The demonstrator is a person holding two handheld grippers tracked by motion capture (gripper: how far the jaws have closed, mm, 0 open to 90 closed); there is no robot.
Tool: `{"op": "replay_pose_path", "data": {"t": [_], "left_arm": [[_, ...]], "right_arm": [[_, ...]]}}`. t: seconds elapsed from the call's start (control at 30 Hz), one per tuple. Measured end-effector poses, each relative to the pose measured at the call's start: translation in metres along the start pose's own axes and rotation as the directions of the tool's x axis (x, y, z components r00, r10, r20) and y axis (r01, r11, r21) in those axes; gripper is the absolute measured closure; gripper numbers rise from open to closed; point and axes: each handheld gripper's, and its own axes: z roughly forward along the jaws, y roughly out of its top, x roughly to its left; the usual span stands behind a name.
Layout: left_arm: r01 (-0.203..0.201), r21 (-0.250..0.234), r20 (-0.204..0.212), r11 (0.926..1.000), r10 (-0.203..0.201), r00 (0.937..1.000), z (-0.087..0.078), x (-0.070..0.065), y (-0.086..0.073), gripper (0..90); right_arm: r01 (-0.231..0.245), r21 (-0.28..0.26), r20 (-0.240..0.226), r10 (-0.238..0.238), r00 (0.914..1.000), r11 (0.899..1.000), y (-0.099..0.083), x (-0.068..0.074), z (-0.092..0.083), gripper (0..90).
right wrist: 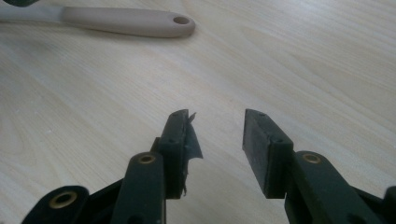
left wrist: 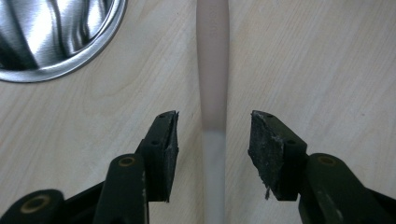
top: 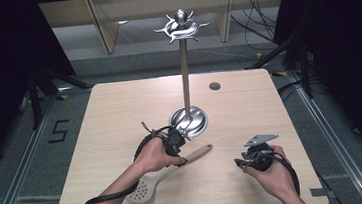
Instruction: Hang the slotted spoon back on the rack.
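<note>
Both black jaws of the left gripper [left wrist: 212,154] sit spread around the slotted spoon [left wrist: 213,70] handle, ungripped; looks like pre-grasp, squeeze next. Right gripper [right wrist: 217,144] idles, jaws apart.

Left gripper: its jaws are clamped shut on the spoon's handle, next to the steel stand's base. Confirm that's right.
Not clamped. In the left gripper view the left gripper stands open, jaws either side of the spoon's handle with gaps showing. The steel stand's base is indeed close beside it.
</note>
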Motion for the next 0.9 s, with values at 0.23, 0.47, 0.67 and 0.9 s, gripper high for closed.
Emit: {"op": "replay_pose_path", "data": {"t": [0.23,0.47,0.67,0.9], "left_arm": [[-0.007,0.030,0.014,0.9995,0.006,0.9999,0.009,0.001,0.005,52.3],[0.019,0.017,0.020,0.9997,-0.019,0.9996,0.017,0.000,0.012,52.8],[0.027,0.042,0.024,0.9988,-0.028,0.9993,0.023,0.001,0.017,53.3],[0.013,0.061,0.025,0.9981,-0.015,0.9996,0.029,0.001,0.020,54.3]], "right_arm": [[0.002,0.002,-0.001,-0.002,1.0000,1.000,0.000,0.001,0.000,61.4],[0.000,0.003,-0.002,0.000,1.0000,1.000,0.000,0.001,0.000,61.3],[0.003,0.005,-0.003,-0.003,1.0000,1.000,0.000,0.001,0.000,61.1],[0.002,0.005,-0.004,-0.002,1.0000,1.000,0.000,0.001,0.000,60.9]]}}
